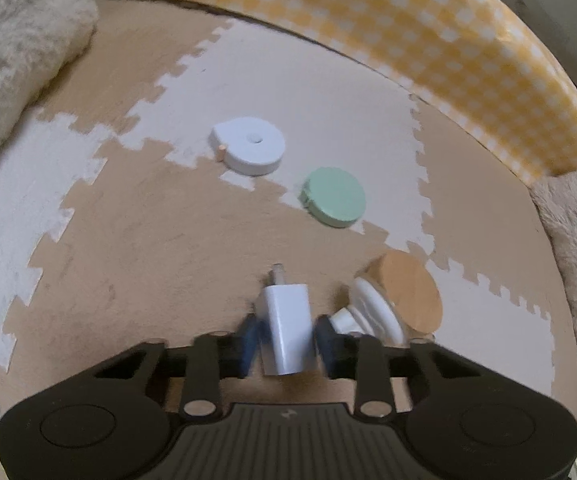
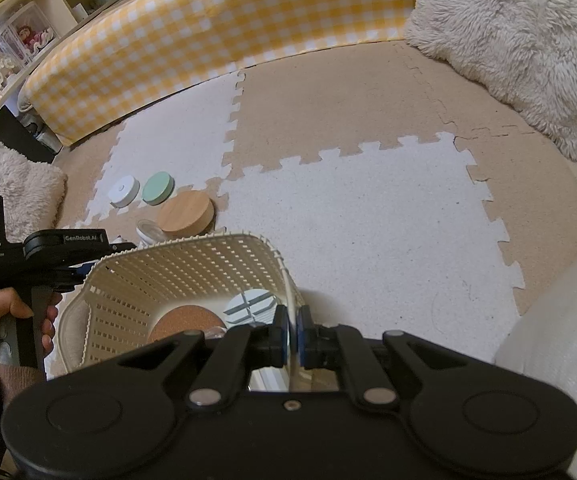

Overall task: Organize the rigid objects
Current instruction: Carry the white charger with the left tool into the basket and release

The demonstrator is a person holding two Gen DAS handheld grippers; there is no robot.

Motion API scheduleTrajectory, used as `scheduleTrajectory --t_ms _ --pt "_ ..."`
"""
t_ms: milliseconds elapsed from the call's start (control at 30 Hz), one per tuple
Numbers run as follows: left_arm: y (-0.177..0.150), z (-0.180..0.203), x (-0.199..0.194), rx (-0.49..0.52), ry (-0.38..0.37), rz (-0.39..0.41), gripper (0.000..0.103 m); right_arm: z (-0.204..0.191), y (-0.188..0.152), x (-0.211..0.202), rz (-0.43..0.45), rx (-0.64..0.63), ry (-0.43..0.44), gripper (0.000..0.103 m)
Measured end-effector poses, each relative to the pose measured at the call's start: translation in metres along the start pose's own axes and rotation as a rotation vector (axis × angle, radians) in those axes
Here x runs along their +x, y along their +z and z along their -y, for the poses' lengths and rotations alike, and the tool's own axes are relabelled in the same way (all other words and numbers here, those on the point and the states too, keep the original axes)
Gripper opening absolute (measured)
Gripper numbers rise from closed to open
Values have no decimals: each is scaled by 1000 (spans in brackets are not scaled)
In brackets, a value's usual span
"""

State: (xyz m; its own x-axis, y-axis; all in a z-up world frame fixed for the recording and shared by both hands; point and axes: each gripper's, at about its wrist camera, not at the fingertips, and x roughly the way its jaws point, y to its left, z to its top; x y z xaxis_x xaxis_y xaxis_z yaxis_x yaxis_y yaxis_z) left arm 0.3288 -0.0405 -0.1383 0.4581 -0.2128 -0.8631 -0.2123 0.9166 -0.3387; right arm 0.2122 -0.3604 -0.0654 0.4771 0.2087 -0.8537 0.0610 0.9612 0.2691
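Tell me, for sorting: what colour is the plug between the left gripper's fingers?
White charger plug; left wrist view.

Foam mat (image 1: pixel 136 240) under tape measures (image 1: pixel 250 146), basket (image 2: pixel 176 276)

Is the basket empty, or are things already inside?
Not empty. Inside the basket lie a cork coaster and a white-and-grey striped round item.

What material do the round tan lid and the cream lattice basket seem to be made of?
Round tan lid: probably wood or bamboo, matte, with faint grain and an even tan tone. Cream lattice basket: probably moulded plastic, slightly glossy, with uniform woven-look holes.
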Motion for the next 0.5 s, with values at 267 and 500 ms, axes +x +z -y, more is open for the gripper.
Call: scheduleTrajectory --t_ms 267,500 --pt "-2 -10 -7 -18 -15 26 26 0 0 0 5 9 7 5" --pt "-6 -25 -18 -40 -28 40 25 0 1 -2 16 15 12 5"
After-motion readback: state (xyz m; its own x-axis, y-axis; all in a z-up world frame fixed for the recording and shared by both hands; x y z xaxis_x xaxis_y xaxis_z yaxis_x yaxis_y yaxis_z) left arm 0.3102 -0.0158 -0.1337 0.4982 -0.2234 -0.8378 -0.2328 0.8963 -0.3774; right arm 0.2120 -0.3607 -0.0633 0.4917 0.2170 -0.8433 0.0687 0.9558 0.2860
